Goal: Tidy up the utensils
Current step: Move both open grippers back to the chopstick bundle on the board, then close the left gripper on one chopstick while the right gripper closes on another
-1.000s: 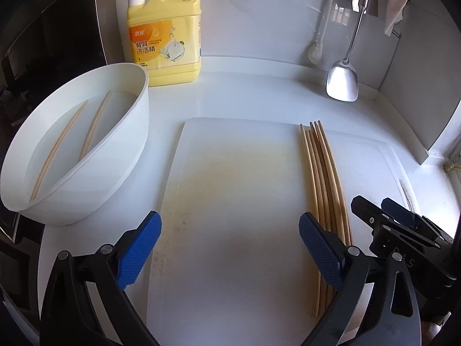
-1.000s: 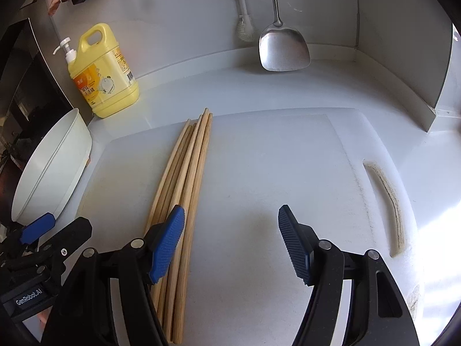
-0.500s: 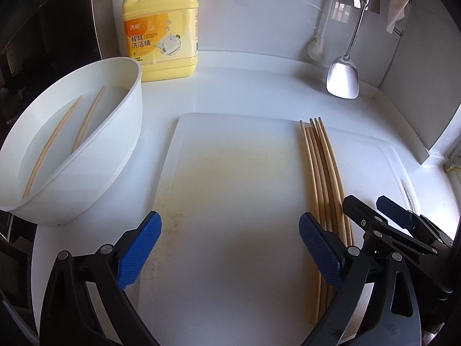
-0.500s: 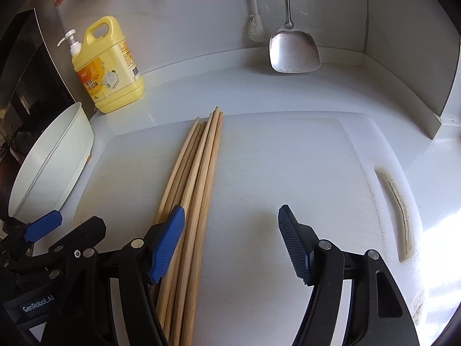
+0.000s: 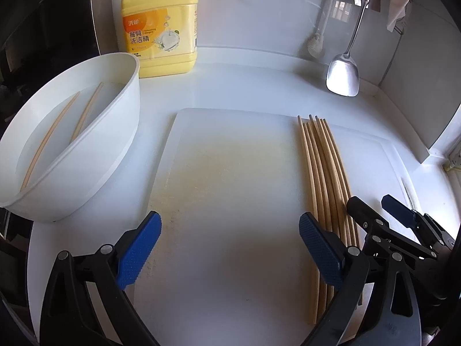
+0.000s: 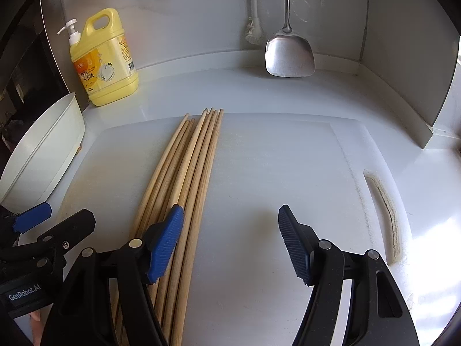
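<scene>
Both grippers, left gripper (image 5: pixel 229 249) and right gripper (image 6: pixel 230 242), are hanging released. Chopsticks (image 6: pixel 187 178) are probably bunched tight; pinching one end cleanly needs care.

Bright daylight enters from the right, throwing glare on the worktop (image 6: pixel 432 230) and a sheen on the cutting board (image 5: pixel 230 201). Soft shadows fall beneath the fingers (image 6: pixel 167 242). Both fisheye views bend strongly at their dark, vignetted edges; focus is sharp.
</scene>
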